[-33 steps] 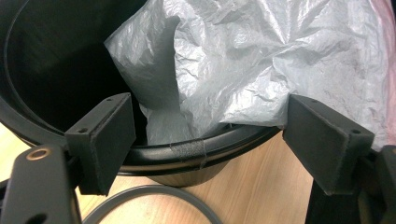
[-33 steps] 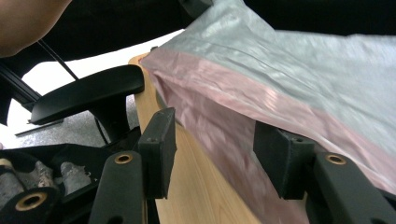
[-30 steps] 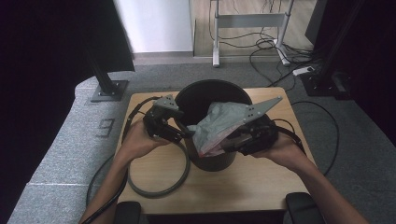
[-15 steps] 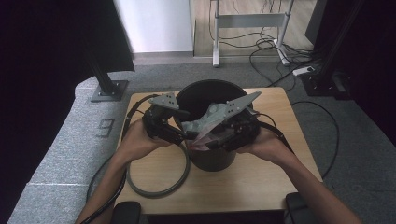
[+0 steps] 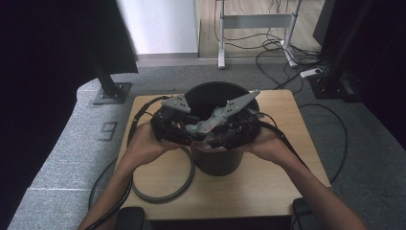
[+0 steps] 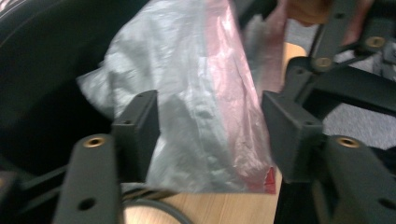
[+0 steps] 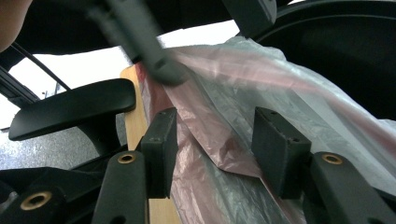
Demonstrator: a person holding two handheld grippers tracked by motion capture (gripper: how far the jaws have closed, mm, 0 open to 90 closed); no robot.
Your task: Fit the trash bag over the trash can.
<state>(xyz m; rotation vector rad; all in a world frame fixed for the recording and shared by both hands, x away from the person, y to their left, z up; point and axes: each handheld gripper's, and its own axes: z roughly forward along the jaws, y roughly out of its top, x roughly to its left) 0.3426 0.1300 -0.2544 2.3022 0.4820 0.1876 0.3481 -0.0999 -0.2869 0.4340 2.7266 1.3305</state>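
Observation:
A black bucket (image 5: 218, 163) stands in the middle of the wooden table (image 5: 273, 187). Both grippers meet over its near rim. A thin translucent plastic bag, grey with a pink tint (image 6: 201, 93), hangs between the wide-apart jaws of my left gripper (image 6: 212, 135), in front of the bucket's dark wall (image 6: 42, 70). The same bag (image 7: 280, 79) runs crumpled between the separated jaws of my right gripper (image 7: 219, 149). Neither pair of pads presses on the film. From above, the left gripper (image 5: 184, 134) and right gripper (image 5: 215, 139) almost touch and hide most of the bag.
A grey ring (image 5: 186, 184) lies flat on the table, front left of the bucket. Cables trail from both grippers off the table's sides. Black chair armrests (image 5: 129, 218) sit at the near edge. Stands and cables crowd the floor beyond.
The right gripper has swung left and down toward the left one. The bag, spread wide above the bucket a second ago, is now bunched between the two grippers.

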